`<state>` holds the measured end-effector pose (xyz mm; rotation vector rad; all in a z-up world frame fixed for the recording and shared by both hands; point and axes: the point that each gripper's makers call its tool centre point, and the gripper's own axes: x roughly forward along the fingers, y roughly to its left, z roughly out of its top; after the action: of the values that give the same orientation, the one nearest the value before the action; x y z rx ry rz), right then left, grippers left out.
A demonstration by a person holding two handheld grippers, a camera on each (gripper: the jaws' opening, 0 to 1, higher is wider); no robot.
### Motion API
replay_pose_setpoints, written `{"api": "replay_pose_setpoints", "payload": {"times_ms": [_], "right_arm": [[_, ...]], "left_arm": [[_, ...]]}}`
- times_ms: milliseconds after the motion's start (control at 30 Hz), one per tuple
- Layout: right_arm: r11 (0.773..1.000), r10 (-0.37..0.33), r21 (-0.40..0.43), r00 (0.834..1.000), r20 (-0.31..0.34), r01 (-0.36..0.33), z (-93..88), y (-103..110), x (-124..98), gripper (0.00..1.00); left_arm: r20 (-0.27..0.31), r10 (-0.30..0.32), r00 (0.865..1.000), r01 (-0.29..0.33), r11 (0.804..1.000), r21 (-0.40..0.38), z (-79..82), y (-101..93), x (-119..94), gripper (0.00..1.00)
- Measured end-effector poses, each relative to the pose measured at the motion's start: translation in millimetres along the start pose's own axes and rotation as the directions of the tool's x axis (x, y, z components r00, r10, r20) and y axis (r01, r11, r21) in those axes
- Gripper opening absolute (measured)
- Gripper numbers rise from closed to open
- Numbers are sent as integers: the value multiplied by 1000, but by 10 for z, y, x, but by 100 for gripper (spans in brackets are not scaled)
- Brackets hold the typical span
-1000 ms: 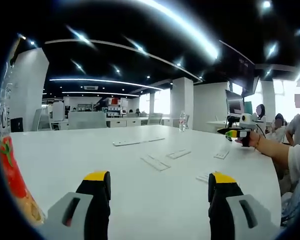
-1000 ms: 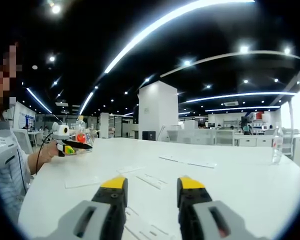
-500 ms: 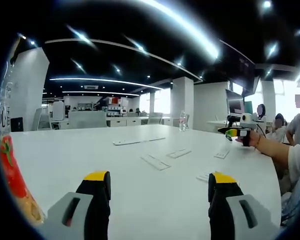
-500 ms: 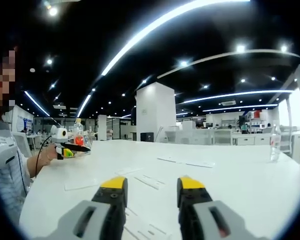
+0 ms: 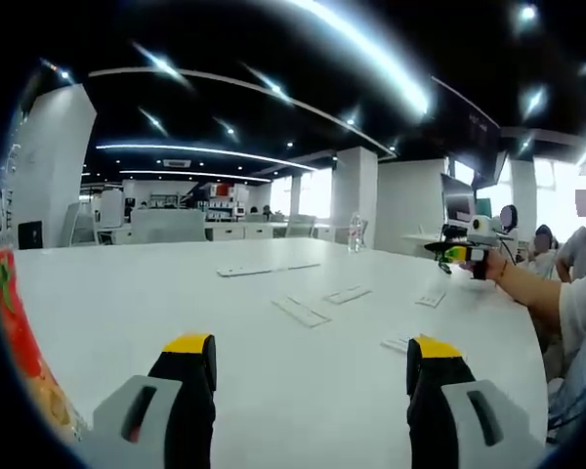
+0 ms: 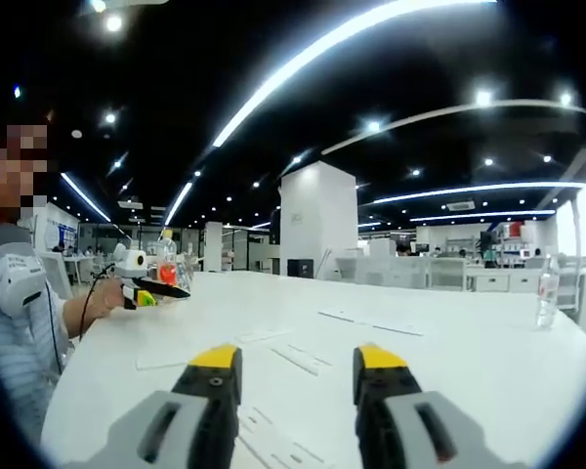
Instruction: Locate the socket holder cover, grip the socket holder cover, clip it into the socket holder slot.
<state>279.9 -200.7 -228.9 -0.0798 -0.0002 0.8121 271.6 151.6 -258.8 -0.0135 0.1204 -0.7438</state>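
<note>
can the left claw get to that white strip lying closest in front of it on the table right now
Probably yes. The left claw is open and holds nothing, and the white strip lies flat on the white table ahead of it, with bare tabletop between. Nothing blocks the way; it only needs to move forward and dip down.

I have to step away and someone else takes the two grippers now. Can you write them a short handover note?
Left gripper: open, holding nothing, hovering over the white table.
Right gripper: open, holding nothing, also above the table.
Parts: several flat white strips lie on the table ahead of both grippers; which one is the socket holder cover and which the holder cannot be told from here. A clear bottle stands at the far edge.
Done: nothing gripped yet.
Left: find the cover, grip it, clip it into the slot.
</note>
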Motion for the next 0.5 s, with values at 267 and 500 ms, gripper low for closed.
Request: {"api": "replay_pose_setpoints", "payload": {"times_ms": [267, 500], "right_arm": [[991, 99, -78, 984, -150, -112, -109, 103, 82, 52], [965, 176, -127, 929, -327, -227, -248, 221, 122, 51]], "left_arm": [[-11, 1, 1000, -1, 1000, 3, -22, 5, 9, 80], [-19, 3, 1000, -3, 1000, 4, -41, 17, 12, 80]]}}
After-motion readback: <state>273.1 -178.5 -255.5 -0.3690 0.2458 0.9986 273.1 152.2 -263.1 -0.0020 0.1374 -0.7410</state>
